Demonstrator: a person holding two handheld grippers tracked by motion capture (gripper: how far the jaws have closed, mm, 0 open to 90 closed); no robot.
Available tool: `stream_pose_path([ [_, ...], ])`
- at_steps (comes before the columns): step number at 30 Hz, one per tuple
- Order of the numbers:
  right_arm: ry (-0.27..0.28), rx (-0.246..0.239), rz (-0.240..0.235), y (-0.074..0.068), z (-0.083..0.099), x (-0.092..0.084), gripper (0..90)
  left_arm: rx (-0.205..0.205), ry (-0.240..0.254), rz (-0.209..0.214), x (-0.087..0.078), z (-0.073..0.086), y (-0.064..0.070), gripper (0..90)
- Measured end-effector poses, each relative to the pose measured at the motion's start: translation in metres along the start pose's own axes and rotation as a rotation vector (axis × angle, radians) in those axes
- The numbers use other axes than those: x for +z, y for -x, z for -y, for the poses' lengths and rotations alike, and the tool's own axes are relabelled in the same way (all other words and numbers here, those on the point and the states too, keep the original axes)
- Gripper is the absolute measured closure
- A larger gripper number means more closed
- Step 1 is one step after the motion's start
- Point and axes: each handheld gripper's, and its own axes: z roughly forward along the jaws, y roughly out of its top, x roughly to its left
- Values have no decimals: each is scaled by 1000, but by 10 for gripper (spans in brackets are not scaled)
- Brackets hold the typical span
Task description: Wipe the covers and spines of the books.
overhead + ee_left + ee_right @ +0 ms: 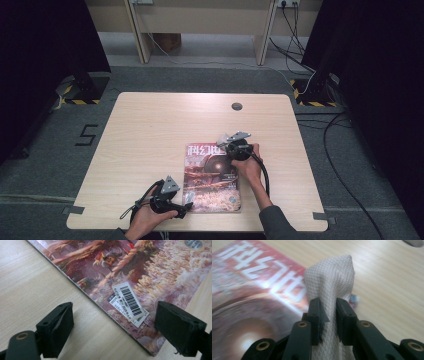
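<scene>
A magazine lay on a wooden table, with one gripper at each end of it.

The table (150, 130) carried the magazine (212, 177) near its front edge, cover up, title toward the far edge. The left gripper (186, 206), jaws spread wide and holding nothing, sat at the magazine's near left corner; the left gripper view showed a barcode sticker (130, 302) on that corner, too small to make out from the high view. The right gripper (328, 312) was clamped narrowly on a white textured cloth (332, 285) over the magazine's far right corner. From above, the cloth was hidden by the gripper and hand (248, 167). The cover looked blurred in the right gripper view.
</scene>
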Motion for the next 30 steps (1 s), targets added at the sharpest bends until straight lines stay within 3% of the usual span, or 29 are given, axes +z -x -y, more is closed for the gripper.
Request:
stream_pose_path([
  [3, -9, 11, 22, 10, -3, 3, 757, 6, -2, -5, 0, -1, 1, 142],
  [14, -20, 13, 40, 15, -9, 8, 757, 11, -7, -20, 0, -1, 2, 138],
  [17, -29, -7, 52, 14, -11, 8, 762, 5, -8, -19, 0, -1, 2, 138],
  [20, -32, -14, 41, 5, -10, 7, 758, 16, -10, -23, 0, -2, 2, 137],
  [21, -14, -58, 7, -8, -9, 6, 761, 12, -12, -24, 0, -2, 2, 130],
  [24, -10, -108, -13, -19, -11, 6, 760, 8, -10, -24, 0, -2, 2, 130],
  [26, -10, -106, -15, -17, -11, 7, 760, 10, -10, -24, 0, -2, 2, 130],
  [27, -8, -64, -2, -8, -10, 8, 760, 9, -6, -28, 0, -1, 3, 130],
  [29, -14, -51, 22, -5, -9, 8, 760, 13, -5, -30, 0, -1, 3, 131],
  [30, -10, -4, 31, 7, -8, 8, 761, 15, -7, -30, 0, -1, 3, 130],
])
